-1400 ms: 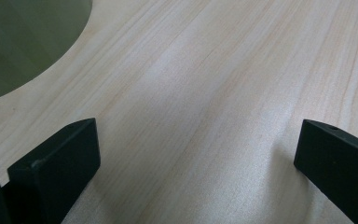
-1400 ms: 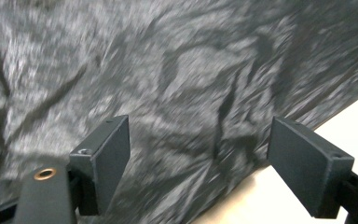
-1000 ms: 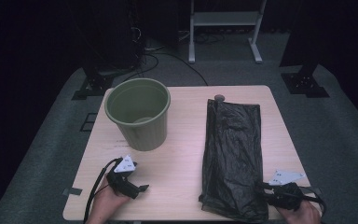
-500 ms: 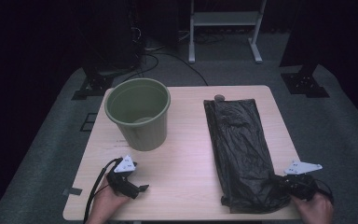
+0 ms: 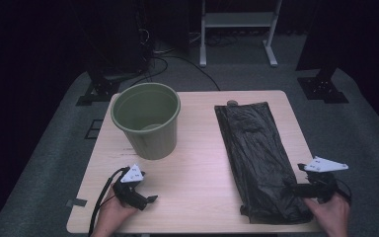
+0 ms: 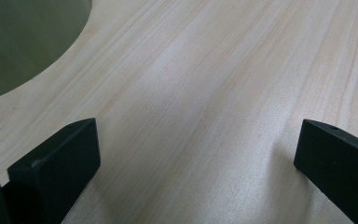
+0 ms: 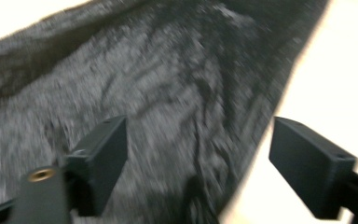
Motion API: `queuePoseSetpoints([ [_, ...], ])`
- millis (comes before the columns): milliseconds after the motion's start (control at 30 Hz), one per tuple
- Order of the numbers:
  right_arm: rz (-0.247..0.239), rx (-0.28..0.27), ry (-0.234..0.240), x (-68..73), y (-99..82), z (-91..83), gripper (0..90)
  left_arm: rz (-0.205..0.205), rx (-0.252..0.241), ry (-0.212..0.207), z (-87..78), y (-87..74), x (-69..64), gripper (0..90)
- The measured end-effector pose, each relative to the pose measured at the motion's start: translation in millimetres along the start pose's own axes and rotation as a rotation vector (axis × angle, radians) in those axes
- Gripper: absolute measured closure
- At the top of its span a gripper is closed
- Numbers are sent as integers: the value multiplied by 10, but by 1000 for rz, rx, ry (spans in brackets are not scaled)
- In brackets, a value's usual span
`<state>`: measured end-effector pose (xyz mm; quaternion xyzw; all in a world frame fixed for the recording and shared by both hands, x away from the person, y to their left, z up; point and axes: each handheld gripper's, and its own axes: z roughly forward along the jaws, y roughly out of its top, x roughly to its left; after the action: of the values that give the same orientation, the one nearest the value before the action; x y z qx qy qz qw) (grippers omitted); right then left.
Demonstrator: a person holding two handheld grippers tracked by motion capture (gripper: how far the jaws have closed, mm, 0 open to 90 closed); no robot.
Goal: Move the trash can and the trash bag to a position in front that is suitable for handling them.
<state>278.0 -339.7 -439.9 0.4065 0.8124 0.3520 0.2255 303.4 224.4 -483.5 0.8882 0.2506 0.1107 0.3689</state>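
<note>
Black bag [image 5: 259,158] lies flat, long axis running near-to-far; right claw [image 7: 198,158] just spread, nothing pinched.

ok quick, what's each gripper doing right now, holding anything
left gripper: open, holding nothing, over bare table.
right gripper: jaws have just been opening, now wide open over the black bag, not gripping it.

Between my right gripper [image 7: 198,158]'s matte black jaws I see a black plastic bag [image 7: 158,93], glossy with grey crinkle highlights, and pale cream table [image 7: 340,70] beyond the right-hand jaw. Between my left gripper [image 6: 196,158]'s black jaws the tabletop is light wood with fine tan grain; past the left-hand jaw sits an olive-green bucket [image 6: 23,42].
</note>
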Motion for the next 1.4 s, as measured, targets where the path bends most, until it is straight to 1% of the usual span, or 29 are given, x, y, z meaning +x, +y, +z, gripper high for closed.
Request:
queuePoseSetpoints([
  [67, -17, -12, 38, 53, 80, 103, 155, 0, 0, 0, 0, 0, 0, 0],
  [133, -28, -14, 65, 82, 133, 185, 120, 0, 0, 0, 0, 0, -1, 0],
  [200, -29, -27, 99, 102, 172, 261, 104, -1, -1, 0, 1, 0, 0, 0],
  [233, -26, -34, 117, 115, 191, 336, 68, -2, -1, 1, 2, 1, -1, 0],
  [267, -26, -34, 117, 115, 191, 336, 68, -4, 0, 4, 2, 2, 1, 0],
  [300, -26, -30, 131, 122, 194, 411, 45, -11, -2, 9, 3, 1, 2, 0],
  [333, -26, -30, 131, 122, 194, 411, 45, -16, -2, 15, 2, 1, 7, 0],
  [400, -23, -25, 130, 127, 180, 480, 20, -27, -3, 25, 4, 2, 12, 0],
  [500, -24, -12, 147, 131, 122, 598, 9, -26, -4, 24, 3, 2, 13, 0],
  [533, -24, -12, 147, 131, 122, 598, 9, -24, -3, 24, 2, 2, 12, 0],
  [600, -23, 14, 146, 139, 106, 643, 9, -19, -1, 17, -2, 1, 11, 0],
  [667, -22, 14, 154, 144, 89, 671, 10, -20, 2, 7, -11, 2, 10, 0],
  [767, -22, 40, 153, 144, 57, 720, 10, -29, -4, -2, -47, 7, 9, 0],
  [833, -17, 67, 156, 142, 41, 750, 10, -37, -14, -4, -81, 12, 9, 0],
  [900, -19, 67, 154, 145, 39, 750, 9, -46, -29, -7, -115, 19, 3, 0],
  [967, -22, 64, 154, 145, 34, 750, 9, -44, -36, 2, -152, 35, 0, 0],
  [1100, -22, 60, 155, 146, 29, 750, 9, -43, -40, 12, -234, 105, -18, 0],
  [1167, -22, 61, 155, 147, 29, 751, 3, -49, -55, 7, -271, 138, -26, 0],
  [1267, -23, 62, 157, 147, 30, 753, 3, -58, -63, 21, -330, 187, -41, 0],
  [1400, -23, 62, 157, 147, 30, 753, 3, -69, -78, 22, -440, 259, -45, 0],
])
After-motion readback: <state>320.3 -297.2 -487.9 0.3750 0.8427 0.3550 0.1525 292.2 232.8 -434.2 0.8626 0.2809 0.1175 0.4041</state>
